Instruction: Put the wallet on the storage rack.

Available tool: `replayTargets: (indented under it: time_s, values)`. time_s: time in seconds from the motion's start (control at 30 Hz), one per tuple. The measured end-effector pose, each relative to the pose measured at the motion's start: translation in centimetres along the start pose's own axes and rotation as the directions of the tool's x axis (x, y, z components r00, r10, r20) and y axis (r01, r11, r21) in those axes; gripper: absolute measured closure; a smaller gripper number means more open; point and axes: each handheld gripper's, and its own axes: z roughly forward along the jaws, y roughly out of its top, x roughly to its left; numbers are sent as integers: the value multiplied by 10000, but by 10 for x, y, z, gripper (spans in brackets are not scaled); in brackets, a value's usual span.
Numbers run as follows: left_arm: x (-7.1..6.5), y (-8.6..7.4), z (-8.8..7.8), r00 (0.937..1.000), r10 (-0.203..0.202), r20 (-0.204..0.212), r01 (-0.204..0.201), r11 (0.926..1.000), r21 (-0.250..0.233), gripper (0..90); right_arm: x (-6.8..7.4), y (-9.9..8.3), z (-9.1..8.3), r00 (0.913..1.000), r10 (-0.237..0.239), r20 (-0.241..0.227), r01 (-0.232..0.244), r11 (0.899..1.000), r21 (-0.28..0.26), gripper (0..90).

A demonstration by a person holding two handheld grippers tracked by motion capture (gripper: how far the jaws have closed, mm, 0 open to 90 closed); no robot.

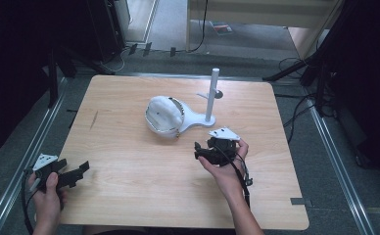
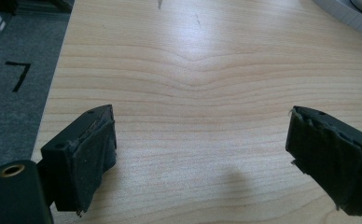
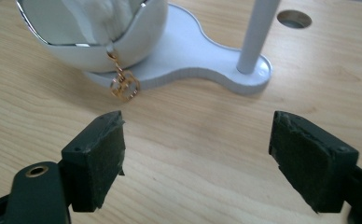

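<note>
So the white pouch [image 1: 164, 115] is sitting near the middle of the wooden table [image 1: 129, 196], resting on the flat foot of a white stand [image 1: 208, 105] with an upright post, probably parked there so it's easy to reach. Its little gold zipper pull [image 3: 124, 86] is dangling off the front edge. The right gripper [image 1: 202, 150] is pointing straight at it from just in front, jaws spread wide with nothing between them, looks like it's lining up on that pull. The left gripper [image 1: 75, 174] is hanging back at the near left corner, also gaping and empty, well apart from everything, I'm guessing waiting its turn.
</note>
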Motion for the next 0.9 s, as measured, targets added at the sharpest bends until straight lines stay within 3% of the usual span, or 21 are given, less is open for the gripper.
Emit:
replayTargets:
  time_s: [0.27,0.6,0.77,0.9]
  values:
    - [0,0,0,10000,-3,-16,3,10000,-13,94,-13,-14,-10,9983,250,519,-281,9979,589,155]
    - [-2,-1,-2,9999,124,-63,-125,9998,-184,93,-32,-29,-25,9885,955,1173,-1105,9854,1294,116]
    - [-1,-2,-4,9999,3,-101,-9,9983,-589,94,-44,-38,-27,9744,1438,1727,-1751,9675,1823,132]
    - [1,-2,-5,9999,-140,10,140,9974,-710,94,-52,-42,-23,9616,1558,2259,-2080,9508,2298,132]
